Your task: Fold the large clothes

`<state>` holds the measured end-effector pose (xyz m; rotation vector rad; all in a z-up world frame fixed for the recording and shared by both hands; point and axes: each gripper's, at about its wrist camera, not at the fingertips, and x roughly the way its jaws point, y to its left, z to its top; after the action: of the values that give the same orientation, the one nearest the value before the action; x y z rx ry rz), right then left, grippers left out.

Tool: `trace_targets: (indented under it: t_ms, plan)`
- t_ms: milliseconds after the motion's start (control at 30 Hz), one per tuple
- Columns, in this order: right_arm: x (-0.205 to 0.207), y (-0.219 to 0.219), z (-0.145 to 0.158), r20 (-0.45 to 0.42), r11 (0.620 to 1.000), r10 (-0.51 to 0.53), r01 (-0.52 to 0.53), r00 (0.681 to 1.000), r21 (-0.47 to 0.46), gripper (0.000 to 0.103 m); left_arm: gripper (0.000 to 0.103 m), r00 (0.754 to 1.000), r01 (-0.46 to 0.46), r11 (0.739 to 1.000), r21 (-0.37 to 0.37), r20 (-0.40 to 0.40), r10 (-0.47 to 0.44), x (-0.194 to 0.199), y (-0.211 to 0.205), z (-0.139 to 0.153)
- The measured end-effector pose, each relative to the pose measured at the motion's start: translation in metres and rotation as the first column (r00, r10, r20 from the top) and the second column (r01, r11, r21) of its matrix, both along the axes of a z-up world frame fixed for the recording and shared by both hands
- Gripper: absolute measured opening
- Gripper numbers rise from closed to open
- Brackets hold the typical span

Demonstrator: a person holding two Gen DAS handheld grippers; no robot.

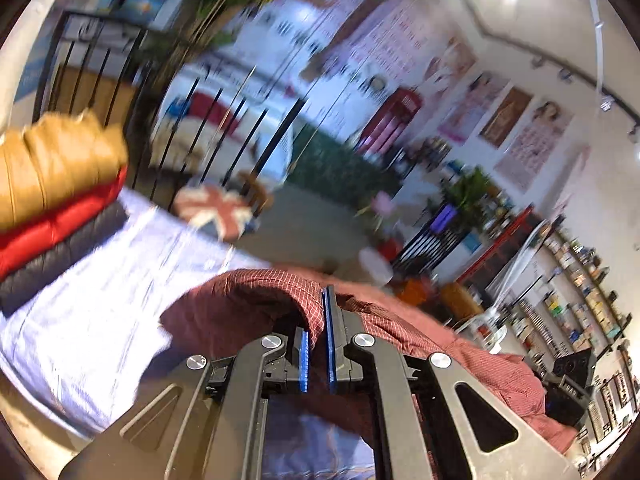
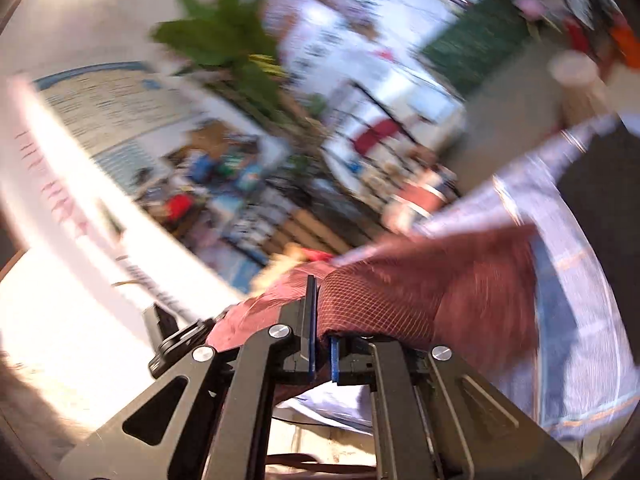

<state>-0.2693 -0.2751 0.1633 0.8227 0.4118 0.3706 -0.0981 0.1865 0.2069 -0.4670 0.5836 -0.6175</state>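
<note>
A dark red checked shirt [image 1: 420, 328] hangs between my two grippers, lifted over a pale lilac sheet [image 1: 100, 280]. My left gripper [image 1: 320, 320] is shut on a fold of the shirt, cloth pinched between its blue pads. In the right wrist view my right gripper [image 2: 320, 320] is shut on another part of the red checked shirt [image 2: 420, 292], which drapes over its right finger and stretches away to the right. Both views are blurred and tilted.
A stack of folded puffer jackets, tan [image 1: 56, 164] over red over dark grey, lies at the left on the sheet. A Union Jack cushion [image 1: 216, 208] sits beyond. A black metal railing [image 1: 120, 80], plants and cluttered shelves [image 1: 580, 300] surround the area.
</note>
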Motion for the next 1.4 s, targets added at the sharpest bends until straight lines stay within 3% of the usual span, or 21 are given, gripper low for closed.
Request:
trace_targets:
  t_ms: [133,233,367,400,500,600,667,733,767,833,933,1033,1100,1167,1233,1300,1400]
  plan:
    - [-0.03,0.011,0.089,0.259,0.993,0.11,-0.097,0.96,-0.064,0.005,0.006,0.982,-0.004,0.999,-0.037,0.189,0.011,-0.038,-0.006,0.063]
    - [-0.028,0.008,0.126,0.369,0.988,0.151,-0.131,0.917,-0.079,0.005,0.006,0.972,0.029,0.997,-0.066,0.235,-0.013,-0.049,-0.018,0.088]
    - [0.015,-0.005,0.13,0.387,0.984,0.167,-0.176,0.907,-0.011,0.005,0.006,0.958,0.047,0.998,-0.051,0.286,-0.031,-0.023,-0.046,0.097]
    - [0.035,-0.011,0.129,0.377,0.984,0.165,-0.175,0.911,-0.008,0.005,0.006,0.964,0.041,0.998,-0.056,0.265,-0.024,-0.004,-0.055,0.093]
    - [0.1,-0.038,0.106,0.272,0.996,0.091,-0.09,0.958,-0.017,0.005,0.006,0.98,-0.001,1.0,-0.003,0.2,0.002,0.065,-0.092,0.084]
    - [0.191,-0.073,0.056,0.071,0.998,-0.044,0.047,0.997,-0.039,0.006,0.015,0.991,-0.046,0.986,0.162,0.129,0.026,0.153,-0.141,0.041]
    - [0.248,-0.096,0.012,-0.105,0.989,-0.14,0.135,0.985,-0.056,0.009,0.026,0.999,-0.032,0.97,0.241,0.041,0.023,0.21,-0.16,-0.006]
    - [0.295,-0.118,-0.042,-0.293,0.976,-0.22,0.21,0.93,-0.064,0.013,0.038,0.991,0.029,0.969,0.247,-0.131,0.004,0.261,-0.168,-0.067]
    - [0.315,-0.129,-0.079,-0.417,0.966,-0.256,0.245,0.872,-0.082,0.014,0.048,0.98,0.034,0.968,0.25,-0.196,0.016,0.275,-0.165,-0.094]
    - [0.328,-0.137,-0.136,-0.553,0.96,-0.263,0.272,0.79,-0.067,0.02,0.055,0.956,0.029,0.969,0.246,-0.289,0.045,0.29,-0.147,-0.144]
    - [0.313,-0.141,-0.196,-0.598,0.941,-0.307,0.328,0.74,-0.077,0.04,0.064,0.914,-0.005,0.957,0.289,-0.387,0.121,0.292,-0.112,-0.2]
    - [0.298,-0.154,-0.235,-0.657,0.931,-0.333,0.346,0.677,-0.116,0.045,0.064,0.864,-0.015,0.957,0.291,-0.477,0.159,0.29,-0.075,-0.235]
    - [0.287,-0.154,-0.23,-0.641,0.931,-0.325,0.353,0.696,-0.089,0.052,0.066,0.858,-0.026,0.943,0.332,-0.477,0.191,0.285,-0.048,-0.242]
    - [0.271,-0.147,-0.219,-0.607,0.933,-0.342,0.338,0.717,-0.125,0.061,0.077,0.867,-0.049,0.922,0.385,-0.441,0.23,0.27,-0.022,-0.237]
    - [0.252,-0.129,-0.192,-0.554,0.918,-0.396,0.311,0.733,-0.244,0.065,0.083,0.875,-0.085,0.893,0.441,-0.395,0.278,0.251,0.003,-0.237]
    - [0.229,-0.11,-0.177,-0.495,0.879,-0.443,0.254,0.748,-0.404,0.072,0.086,0.874,-0.094,0.871,0.481,-0.379,0.303,0.239,0.022,-0.239]
    - [0.193,-0.088,-0.178,-0.471,0.83,-0.451,0.162,0.758,-0.534,0.074,0.087,0.842,-0.075,0.854,0.514,-0.426,0.331,0.207,0.051,-0.259]
